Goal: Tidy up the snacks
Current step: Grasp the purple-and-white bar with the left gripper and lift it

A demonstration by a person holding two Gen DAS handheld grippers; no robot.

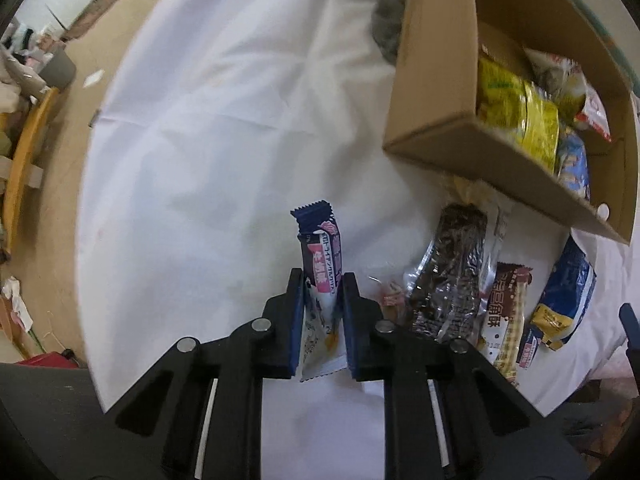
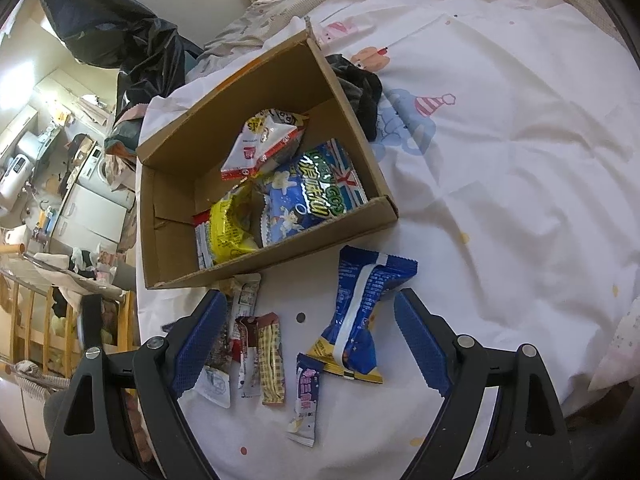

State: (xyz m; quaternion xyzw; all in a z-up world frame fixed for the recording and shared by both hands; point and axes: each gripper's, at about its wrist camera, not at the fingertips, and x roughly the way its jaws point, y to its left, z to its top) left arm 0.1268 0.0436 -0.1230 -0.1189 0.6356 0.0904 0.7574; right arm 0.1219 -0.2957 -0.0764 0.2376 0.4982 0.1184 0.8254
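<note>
In the left wrist view, at the left edge of the frame, a wooden chair point(image 1: 24, 152) is standing on the floor beside the bed. Moving toward centre, the white sheet point(image 1: 224, 128) is filling most of the picture. At lower centre the left gripper point(image 1: 320, 312) is pinching a purple snack bar point(image 1: 318, 264); its jaws are standing nearly together, the blue pads point(image 1: 297, 320) pressing on both narrow sides of the wrapper. The bar's long axis is running up the frame, in line with the fingers, its crimped end sticking out past the tips. To the right of it a dark seaweed-like packet point(image 1: 452, 276), a brown wafer stick point(image 1: 506, 320) and a blue bag point(image 1: 564, 296) are lying on the sheet. At upper right the cardboard box point(image 1: 436, 92) is sitting tilted in the frame, already holding yellow and blue packets.

In the right wrist view the box point(image 2: 168, 208) is lying at centre left, the loose snacks below it. The right gripper point(image 2: 308, 344) is hovering wide apart with nothing gripped, the blue bag point(image 2: 360, 312) and a second small purple bar point(image 2: 306, 396) lying between its fingers on the sheet.

Judging from this, the held bar probably goes next into the box, which is lying up and to the right of the left claw; the left hand has the nearer route.
</note>
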